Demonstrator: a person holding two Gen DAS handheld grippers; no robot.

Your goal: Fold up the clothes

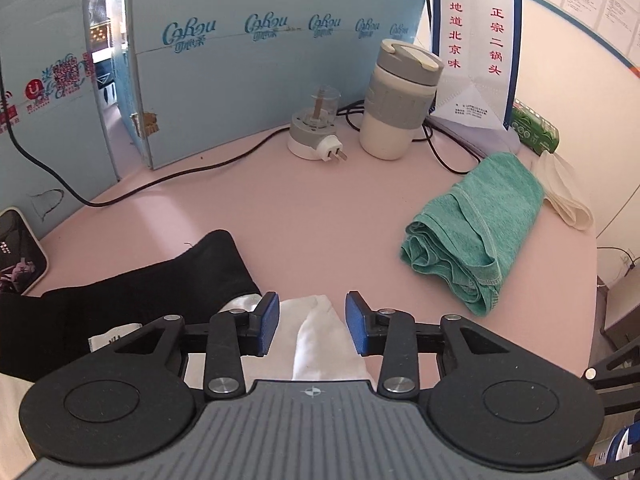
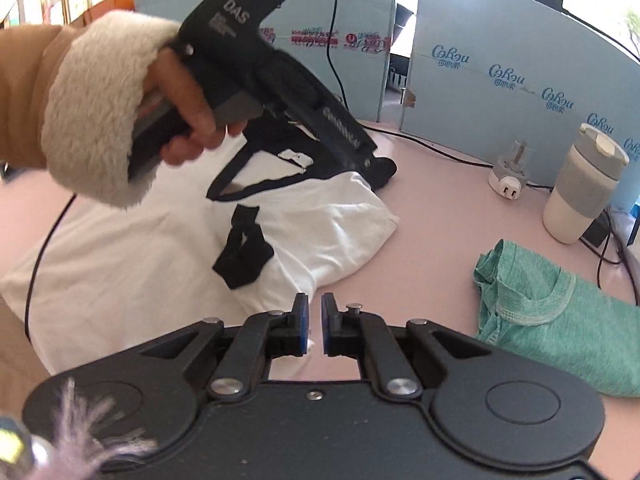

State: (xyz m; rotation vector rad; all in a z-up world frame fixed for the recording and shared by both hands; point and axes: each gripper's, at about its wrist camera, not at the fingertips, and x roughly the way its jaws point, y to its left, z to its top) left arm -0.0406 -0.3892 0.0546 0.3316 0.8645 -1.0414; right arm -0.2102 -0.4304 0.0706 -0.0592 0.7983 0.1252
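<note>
The white T-shirt with black trim [image 2: 320, 220] lies partly folded on the pink surface [image 1: 300, 200], with its black collar toward the blue cardboard panels [image 1: 260, 60] and one black sleeve [image 1: 208, 268] spread to the side. The left gripper [image 1: 312, 320] hangs over a folded white edge of this shirt; its blue fingers [image 1: 268, 320] stand a moderate way apart, the cloth lies below the gap, and the pads do not press on it. In the right wrist view a hand [image 2: 188, 120] in a coat sleeve with a fleece cuff [image 2: 96, 112] holds this left gripper above the collar.

The right gripper [image 2: 314, 328] is over the near edge of the white cloth. Its fingers [image 2: 302, 328] are almost together (only a narrow slit shows between the pads), and I cannot see any cloth caught there.

A green T-shirt [image 1: 476, 224], already folded, rests on the right part of the surface, well apart from the white one. Just beyond it lies a small cream cloth [image 1: 564, 192]. Near the panels stand a cream travel mug with a grey band [image 1: 396, 100] and a small grey and white plug-in device [image 1: 316, 128], with black cables [image 1: 180, 176] running over the surface.
</note>
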